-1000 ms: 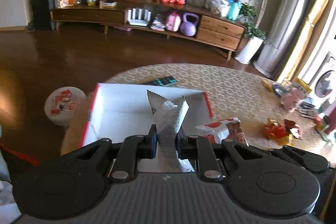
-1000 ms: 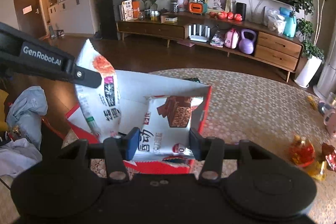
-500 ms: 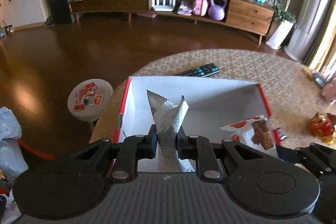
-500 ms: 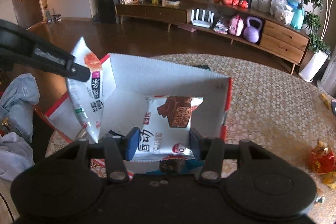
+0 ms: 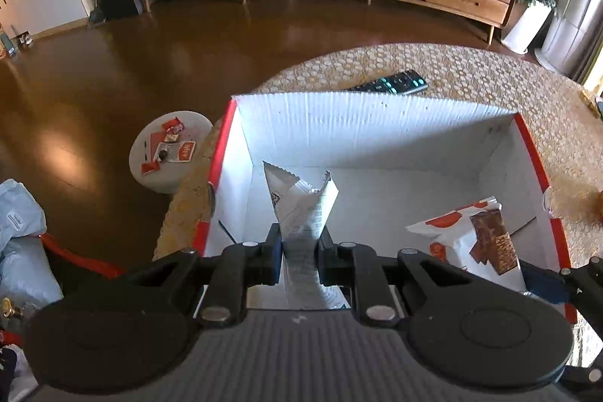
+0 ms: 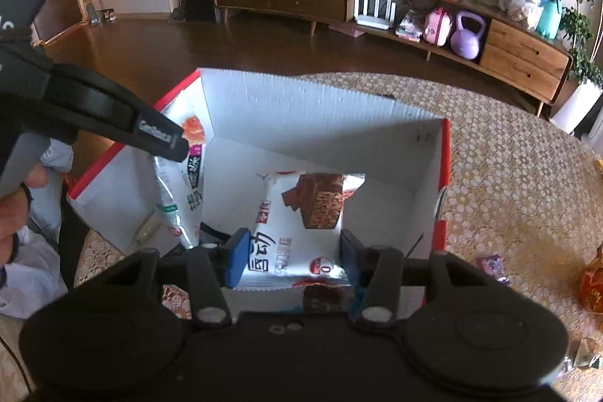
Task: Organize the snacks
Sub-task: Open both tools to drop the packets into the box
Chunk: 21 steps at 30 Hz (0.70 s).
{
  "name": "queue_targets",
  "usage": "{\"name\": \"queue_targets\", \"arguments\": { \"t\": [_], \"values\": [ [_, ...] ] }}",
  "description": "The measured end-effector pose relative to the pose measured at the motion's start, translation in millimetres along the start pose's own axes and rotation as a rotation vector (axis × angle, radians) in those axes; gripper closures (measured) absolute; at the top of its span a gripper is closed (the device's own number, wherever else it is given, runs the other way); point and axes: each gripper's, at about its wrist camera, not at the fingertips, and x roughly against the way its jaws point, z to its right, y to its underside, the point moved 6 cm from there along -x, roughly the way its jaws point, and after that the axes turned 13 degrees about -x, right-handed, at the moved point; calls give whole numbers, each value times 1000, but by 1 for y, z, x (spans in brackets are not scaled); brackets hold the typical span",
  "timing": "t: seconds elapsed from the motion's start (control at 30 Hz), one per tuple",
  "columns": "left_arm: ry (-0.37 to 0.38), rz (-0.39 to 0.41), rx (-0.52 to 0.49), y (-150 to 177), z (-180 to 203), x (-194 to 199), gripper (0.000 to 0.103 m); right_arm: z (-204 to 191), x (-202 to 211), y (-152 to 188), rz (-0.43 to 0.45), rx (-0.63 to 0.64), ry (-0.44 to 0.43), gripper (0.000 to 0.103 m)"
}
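Note:
A white cardboard box with red rims (image 5: pixel 339 134) (image 6: pixel 301 108) stands open on the round table. My left gripper (image 5: pixel 299 251) is shut on a white snack bag (image 5: pixel 301 210) and holds it over the box's left part; this bag also shows in the right wrist view (image 6: pixel 184 191). My right gripper (image 6: pixel 292 260) is shut on a white wafer snack bag with a brown picture (image 6: pixel 301 213) and holds it inside the box on the right; it also shows in the left wrist view (image 5: pixel 471 236).
A black remote (image 5: pixel 392 85) lies on the table behind the box. Loose red and orange snacks (image 6: pixel 595 285) lie on the table's right side. A small white stool with wrappers (image 5: pixel 169 149) stands on the floor to the left. Bags (image 5: pixel 19 243) lie at far left.
Both grippers have moved forward and down over the box with their bags. The box now fills more of both views and both bags sit lower inside it.

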Motion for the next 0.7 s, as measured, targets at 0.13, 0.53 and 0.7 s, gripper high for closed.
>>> {"name": "queue_targets", "arguments": {
  "t": [0.13,0.53,0.7],
  "values": [
    [16,3,-4,-1,2,-1,85,0,-2,2,-13,-5,-4,54],
    [61,5,0,-4,12,1,72,3,13,4,5,-15,-23,38],
    [79,57,8,-2,16,16,32,7,28,3,28,-23,-28,28]
  ]
}}
